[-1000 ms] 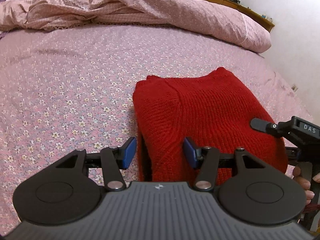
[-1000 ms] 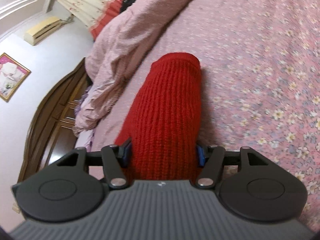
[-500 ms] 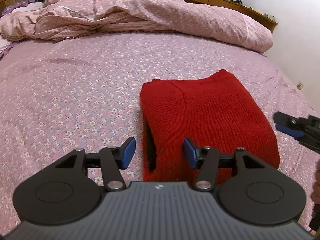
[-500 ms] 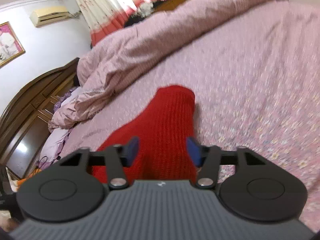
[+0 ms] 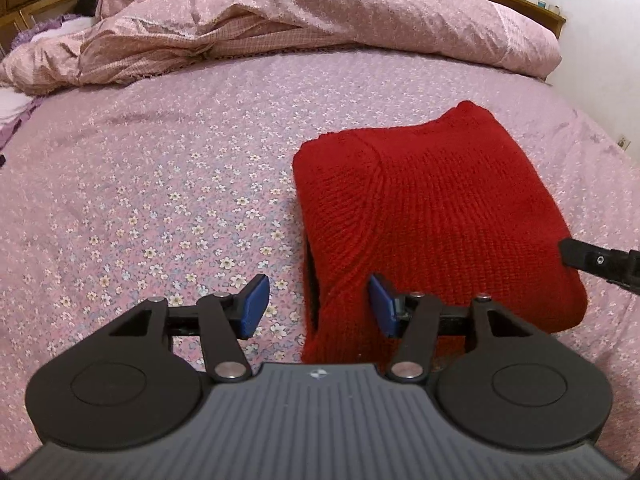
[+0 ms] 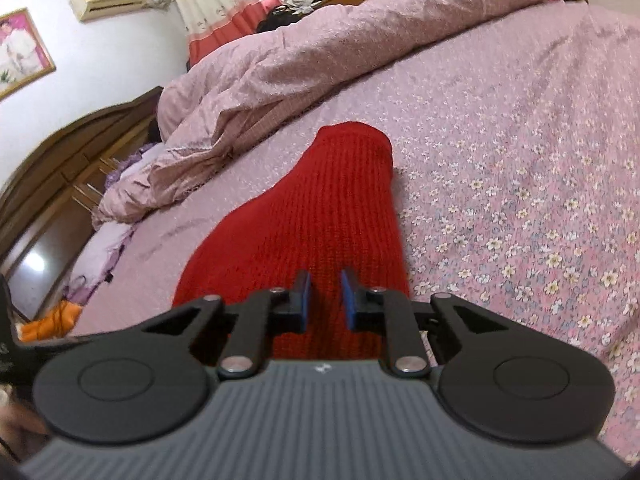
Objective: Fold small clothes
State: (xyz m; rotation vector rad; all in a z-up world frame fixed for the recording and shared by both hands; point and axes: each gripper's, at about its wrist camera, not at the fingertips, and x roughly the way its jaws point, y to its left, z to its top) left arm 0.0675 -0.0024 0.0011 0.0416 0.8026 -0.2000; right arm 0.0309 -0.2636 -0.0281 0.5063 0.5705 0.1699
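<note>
A red knitted sweater (image 5: 432,216) lies folded into a thick block on the flowered pink bedsheet (image 5: 160,184). My left gripper (image 5: 318,304) is open and empty, just above the sweater's near left corner. In the right wrist view the sweater (image 6: 320,216) stretches away from my right gripper (image 6: 325,300), whose blue pads stand a narrow gap apart with nothing between them, over the sweater's near end. A part of the right gripper (image 5: 600,260) shows at the right edge of the left wrist view.
A crumpled pink duvet (image 5: 280,20) lies along the far side of the bed. A wooden headboard and cabinets (image 6: 60,184) stand to the left in the right wrist view. An orange item (image 6: 48,324) lies beside the bed.
My right gripper let go of the sweater's end, pulled back and narrowed its jaws. My left gripper rose and backed off a little, still open. The sweater now rests flat.
</note>
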